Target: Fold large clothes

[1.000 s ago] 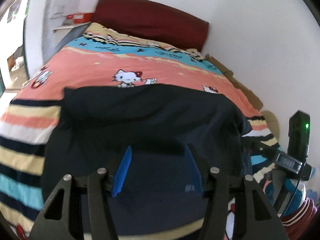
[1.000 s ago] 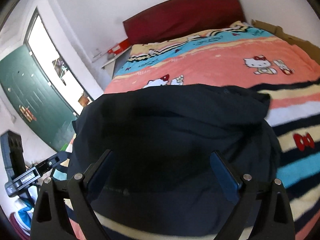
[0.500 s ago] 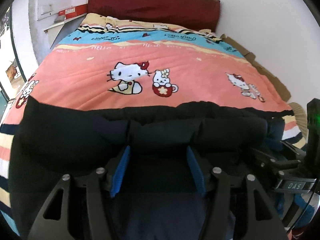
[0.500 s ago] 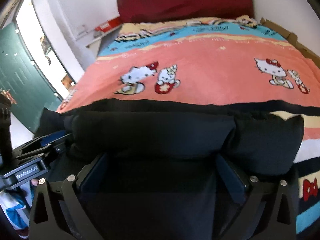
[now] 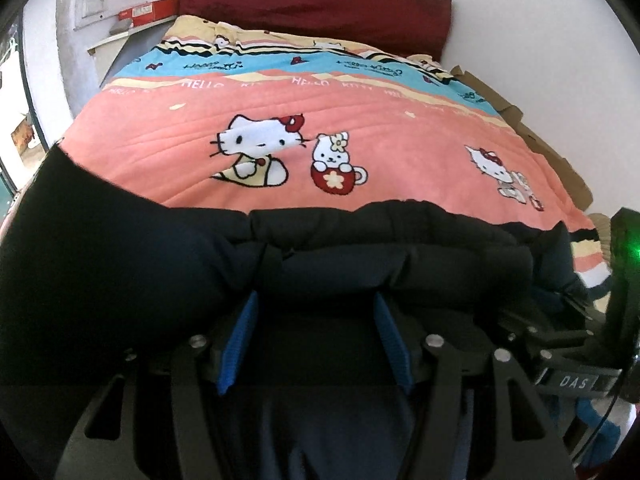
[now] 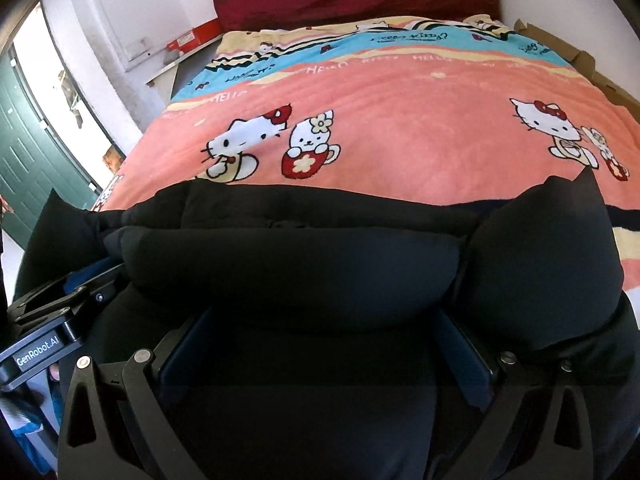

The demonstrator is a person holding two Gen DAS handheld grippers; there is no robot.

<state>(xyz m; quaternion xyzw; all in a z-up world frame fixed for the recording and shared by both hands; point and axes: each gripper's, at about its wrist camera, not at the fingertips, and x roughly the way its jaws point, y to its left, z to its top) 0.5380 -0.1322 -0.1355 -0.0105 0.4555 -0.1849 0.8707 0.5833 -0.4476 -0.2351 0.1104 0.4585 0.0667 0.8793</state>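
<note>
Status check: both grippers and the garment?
Left gripper clamped on black jacket. Right gripper just opened wide, jacket between fingers. Fold lies on bedspread. Nothing blocking.

Site: home bedroom | bed [image 5: 400, 128] with cartoon-cat blanket | dark-red headboard [image 5: 316, 4] 12 o'clock | green door [image 6: 24, 152] 9 o'clock
</note>
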